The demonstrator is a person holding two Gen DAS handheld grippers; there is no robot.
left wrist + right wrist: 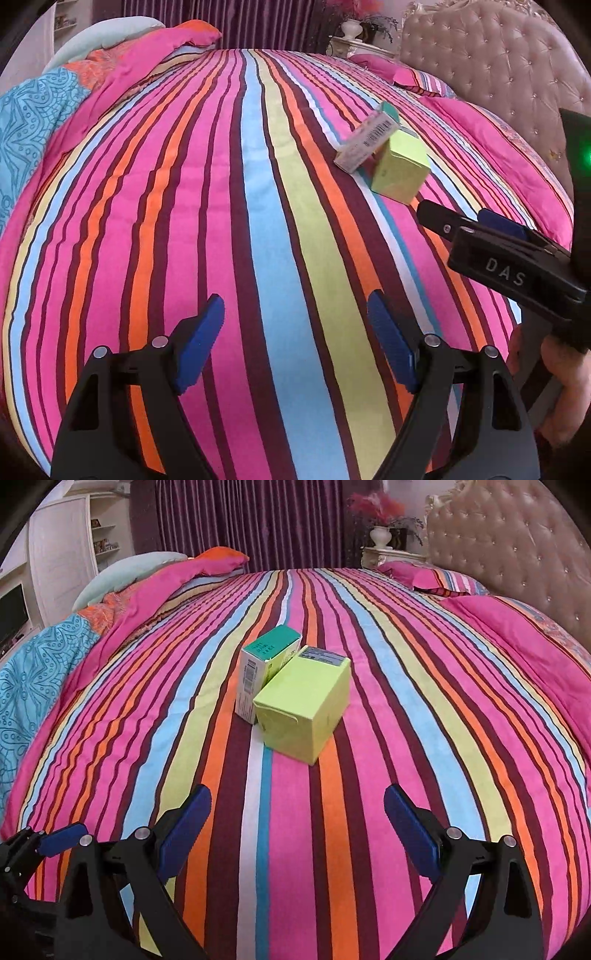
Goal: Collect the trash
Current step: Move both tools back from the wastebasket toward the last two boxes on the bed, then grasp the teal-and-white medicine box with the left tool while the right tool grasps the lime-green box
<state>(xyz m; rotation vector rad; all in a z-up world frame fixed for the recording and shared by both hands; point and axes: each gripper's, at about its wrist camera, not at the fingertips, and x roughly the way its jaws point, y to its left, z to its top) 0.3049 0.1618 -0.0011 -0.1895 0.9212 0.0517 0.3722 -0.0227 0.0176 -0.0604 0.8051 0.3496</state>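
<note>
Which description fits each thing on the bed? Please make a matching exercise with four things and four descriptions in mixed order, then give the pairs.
Things:
1. yellow-green box
2. white box with green top
3. right claw
4. blue patterned blanket

Descriptions:
A. open, holding nothing
B. at the left edge of the bed
C. nearer to the right claw, touching another box
D. behind and to the left, with a barcode on its side

Pairs: 1-C, 2-D, 3-A, 4-B
</note>
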